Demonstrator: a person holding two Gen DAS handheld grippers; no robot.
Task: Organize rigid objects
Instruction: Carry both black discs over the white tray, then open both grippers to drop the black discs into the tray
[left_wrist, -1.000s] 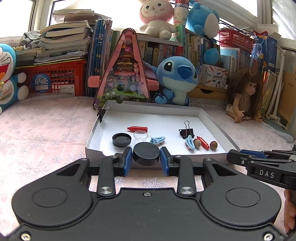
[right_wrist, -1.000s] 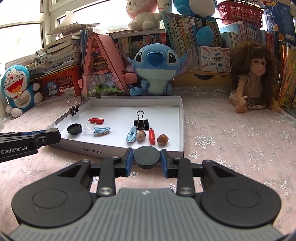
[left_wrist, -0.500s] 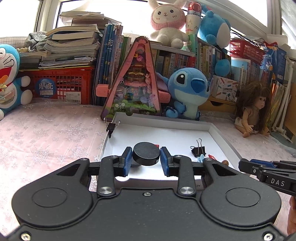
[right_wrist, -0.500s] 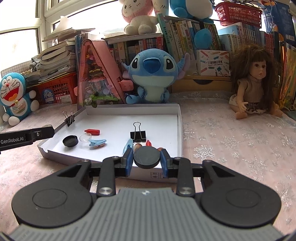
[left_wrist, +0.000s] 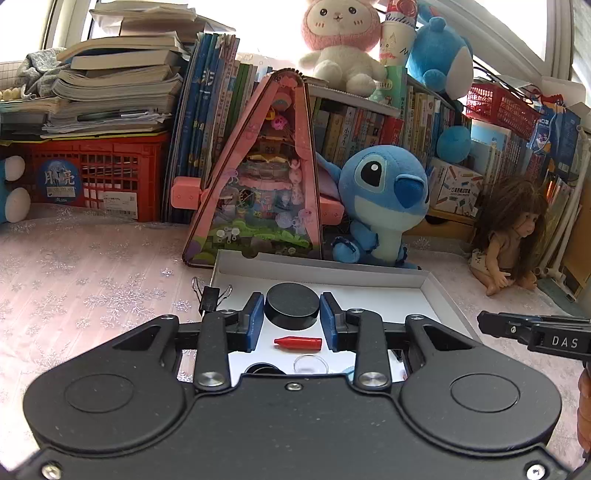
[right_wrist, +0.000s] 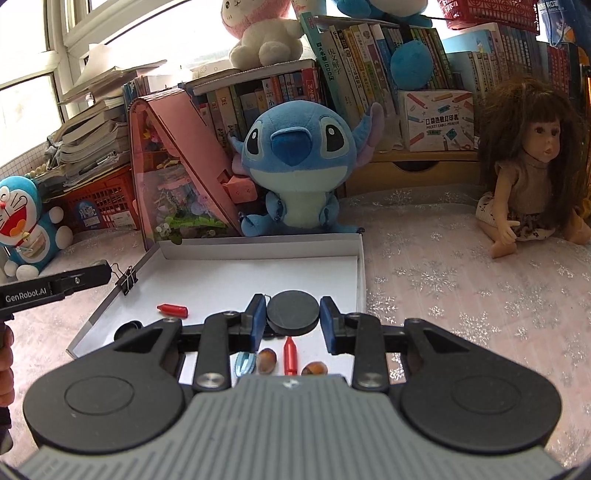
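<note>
My left gripper (left_wrist: 291, 318) is shut on a thick black round disc (left_wrist: 291, 301), held over the white shallow box (left_wrist: 317, 268). Below it lie a red cap-shaped piece (left_wrist: 297, 343), a clear little dish (left_wrist: 311, 364) and a black lid (left_wrist: 261, 369). My right gripper (right_wrist: 293, 322) is shut on a second, flatter black disc (right_wrist: 293, 309) above the right half of the box (right_wrist: 258, 250). Beneath it I see a blue clip (right_wrist: 244, 363), two brown nuts (right_wrist: 266, 360), and a red piece (right_wrist: 289, 356). Another red piece (right_wrist: 173, 310) lies to the left.
A binder clip (right_wrist: 126, 279) grips the box's left rim. Just behind the box stand a pink triangular toy house (left_wrist: 266, 192) and a blue plush (right_wrist: 295, 166). A doll (right_wrist: 532, 166) sits at the right. A red crate (left_wrist: 96, 177) and books line the back.
Both grippers have moved forward from the box's near edge to over its inside, each still holding its disc. The small items now show below the fingers.
</note>
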